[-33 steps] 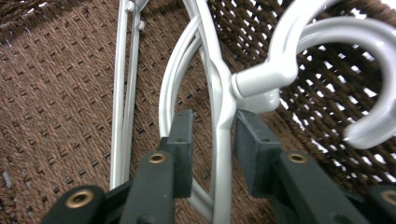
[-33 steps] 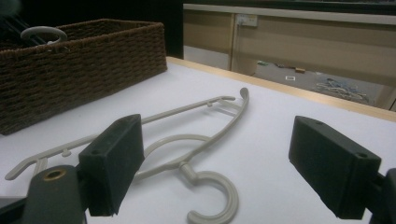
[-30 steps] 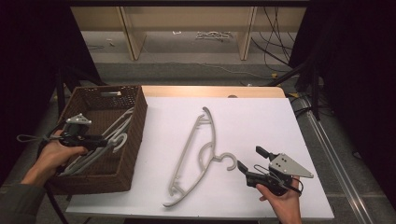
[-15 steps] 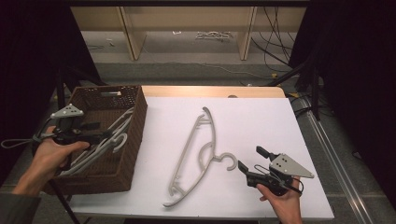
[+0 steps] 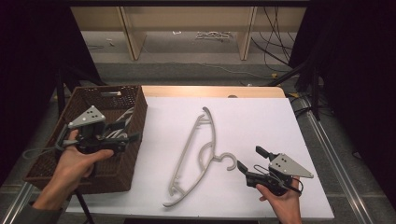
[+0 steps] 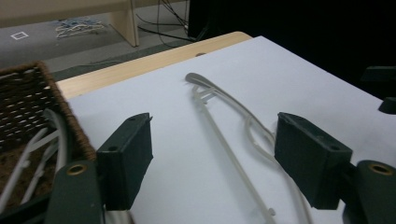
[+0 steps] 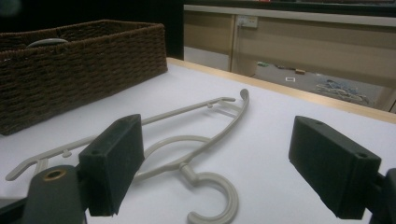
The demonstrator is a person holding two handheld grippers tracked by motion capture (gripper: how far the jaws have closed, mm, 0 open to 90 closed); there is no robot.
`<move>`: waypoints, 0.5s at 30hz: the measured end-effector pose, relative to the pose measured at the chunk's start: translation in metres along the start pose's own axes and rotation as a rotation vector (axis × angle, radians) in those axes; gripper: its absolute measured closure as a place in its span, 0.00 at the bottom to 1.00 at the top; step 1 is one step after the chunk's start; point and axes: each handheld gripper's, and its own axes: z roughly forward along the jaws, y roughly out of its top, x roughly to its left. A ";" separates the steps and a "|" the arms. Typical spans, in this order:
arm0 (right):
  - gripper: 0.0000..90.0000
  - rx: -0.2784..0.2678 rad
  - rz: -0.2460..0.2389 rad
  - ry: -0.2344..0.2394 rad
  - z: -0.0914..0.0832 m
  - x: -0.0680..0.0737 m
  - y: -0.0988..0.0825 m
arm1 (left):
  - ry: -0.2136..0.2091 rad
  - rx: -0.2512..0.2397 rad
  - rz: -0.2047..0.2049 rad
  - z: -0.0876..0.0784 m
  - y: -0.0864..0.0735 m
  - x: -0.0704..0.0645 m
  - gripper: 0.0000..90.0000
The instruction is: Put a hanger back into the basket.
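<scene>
Hanger [image 5: 196,154] lies flat on the white surface [image 5: 261,121], running at a slant from near the front edge toward the middle, its hook [image 5: 227,161] turned toward our right tongs [image 5: 248,163]. Those tongs rest low near the front right, jaws spread with nothing between them, the hook just beyond their tips in the right gripper view [image 7: 212,198]. Our left tongs [image 5: 127,133] hover over the right rim of the wicker basket [image 5: 133,158], where more pale hangers [image 5: 119,122] lie; their jaws have just been opening and now stand wide and empty, pointing across the surface at the loose hanger [image 6: 233,140].

We judge the main risk to be a poor bite. The hanger is thin and lies flush on the sheet, so jaws coming down on it may scrape the surface and skid the plastic sideways rather than pinch it. A hold on the hook alone would let the long body swing and twist out (one end hangs far from the hook). If the left tongs come across low, they may clip the basket rim or snag a hanger inside it. With both tongs heading for one slender piece, they could also knock together.
</scene>
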 end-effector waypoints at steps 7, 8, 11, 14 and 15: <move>0.21 -0.010 0.001 -0.004 0.001 0.000 0.000 | -0.053 -0.026 0.011 0.016 0.002 -0.021 0.29; 0.21 -0.015 0.005 0.005 0.001 0.000 0.000 | -0.058 -0.026 0.008 0.019 0.002 -0.024 0.29; 0.21 -0.007 0.004 0.000 0.000 -0.001 0.000 | -0.071 -0.022 0.026 0.027 -0.001 -0.032 0.28; 0.21 -0.011 0.001 -0.002 0.000 0.000 0.000 | -0.079 -0.017 0.050 0.034 -0.005 -0.039 0.26; 0.21 -0.007 0.002 -0.003 0.000 0.000 0.000 | -0.081 -0.017 0.049 0.036 -0.006 -0.041 0.26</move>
